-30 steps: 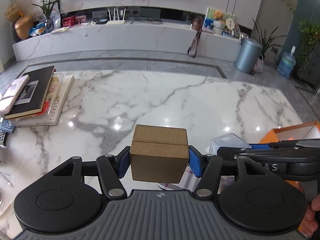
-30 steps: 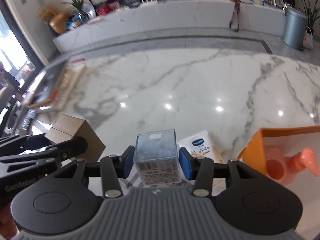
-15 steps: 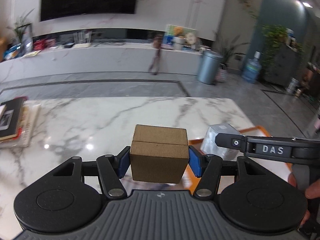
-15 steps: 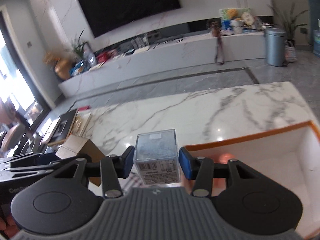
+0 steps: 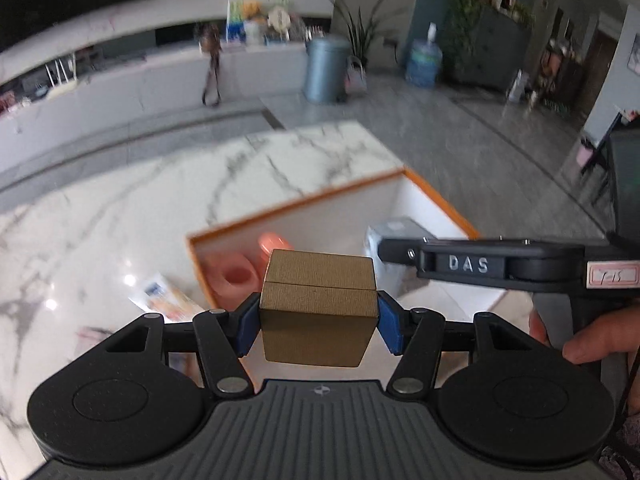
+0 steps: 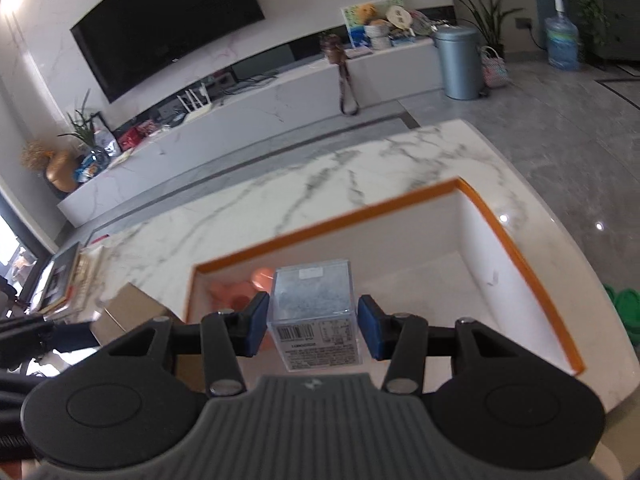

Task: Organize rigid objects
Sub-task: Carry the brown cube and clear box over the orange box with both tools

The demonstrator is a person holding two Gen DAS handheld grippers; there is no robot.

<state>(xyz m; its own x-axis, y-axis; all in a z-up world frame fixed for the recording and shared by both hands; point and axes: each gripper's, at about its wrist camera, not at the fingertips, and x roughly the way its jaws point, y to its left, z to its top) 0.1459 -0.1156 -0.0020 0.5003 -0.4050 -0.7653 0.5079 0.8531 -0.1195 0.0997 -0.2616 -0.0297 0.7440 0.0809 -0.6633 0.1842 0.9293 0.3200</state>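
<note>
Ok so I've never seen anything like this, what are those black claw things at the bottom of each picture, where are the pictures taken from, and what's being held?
There is no robot here. A person holds a handheld two-finger gripper in each hand, and each carries a wide-angle camera looking along its fingers, so each picture shows its own gripper at the bottom.

In the left view, the left gripper clamps a brown box between blue pads. The right gripper shows there from the side, with the person's hand on it.

In the right view, the right gripper clamps a clear plastic box bearing a barcode label.

Below both lies a marble table with an orange-rimmed bin holding a pink bottle. A small packet lies beside the bin.
</note>
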